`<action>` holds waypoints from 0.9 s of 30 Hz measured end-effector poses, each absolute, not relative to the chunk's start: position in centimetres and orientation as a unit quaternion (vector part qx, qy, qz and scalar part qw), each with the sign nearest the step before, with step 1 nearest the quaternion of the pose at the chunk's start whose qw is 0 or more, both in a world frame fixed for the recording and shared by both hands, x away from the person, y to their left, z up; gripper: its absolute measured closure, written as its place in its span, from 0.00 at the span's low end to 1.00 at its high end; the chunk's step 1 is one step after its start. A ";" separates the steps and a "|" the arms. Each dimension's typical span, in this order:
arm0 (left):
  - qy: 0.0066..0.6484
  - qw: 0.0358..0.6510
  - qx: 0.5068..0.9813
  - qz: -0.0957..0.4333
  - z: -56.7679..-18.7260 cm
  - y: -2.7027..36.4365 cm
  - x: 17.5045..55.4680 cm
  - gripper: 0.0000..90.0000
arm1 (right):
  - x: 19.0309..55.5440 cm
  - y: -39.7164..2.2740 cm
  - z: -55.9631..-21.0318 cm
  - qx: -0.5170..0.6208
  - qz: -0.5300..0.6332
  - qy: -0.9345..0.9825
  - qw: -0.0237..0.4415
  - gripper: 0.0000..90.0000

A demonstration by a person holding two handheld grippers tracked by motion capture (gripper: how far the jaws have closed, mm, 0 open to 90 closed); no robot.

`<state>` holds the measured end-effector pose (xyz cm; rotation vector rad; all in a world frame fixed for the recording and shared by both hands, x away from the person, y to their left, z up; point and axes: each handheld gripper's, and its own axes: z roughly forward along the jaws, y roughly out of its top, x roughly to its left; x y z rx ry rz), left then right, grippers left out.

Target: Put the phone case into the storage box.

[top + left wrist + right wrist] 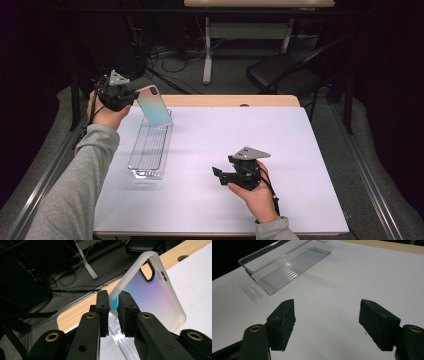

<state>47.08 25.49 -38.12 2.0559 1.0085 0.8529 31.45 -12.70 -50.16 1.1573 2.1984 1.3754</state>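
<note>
Two hand-held grippers: left (pixel 113 302) pinched on phone case (pixel 152 297), right (pixel 327 322) wide, empty.

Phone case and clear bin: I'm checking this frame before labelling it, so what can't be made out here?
- Phone case: left gripper view, its lower corner is hidden behind the left gripper pads.
- Clear bin: high view, the tilted case covers its far end, so contact there cannot be told.
- Clear bin: right gripper view, far end cut off by the top edge.
- Right gripper: high view, jaw tips too small and dark.
</note>
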 end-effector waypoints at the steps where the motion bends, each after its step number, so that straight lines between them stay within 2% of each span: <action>1: 0.387 0.342 0.791 0.329 -38.1 25.5 47.1 0.89 | 31.5 -12.7 -50.2 0.404 0.478 0.765 0.150 0.32; 14: 0.357 0.324 0.794 0.370 -38.7 25.4 48.0 0.89 | 31.5 -12.9 -50.2 0.408 0.480 0.762 0.150 0.32; 27: 0.339 0.311 0.800 0.386 -39.5 25.3 48.8 0.89 | 31.6 -13.1 -50.2 0.410 0.479 0.760 0.153 0.32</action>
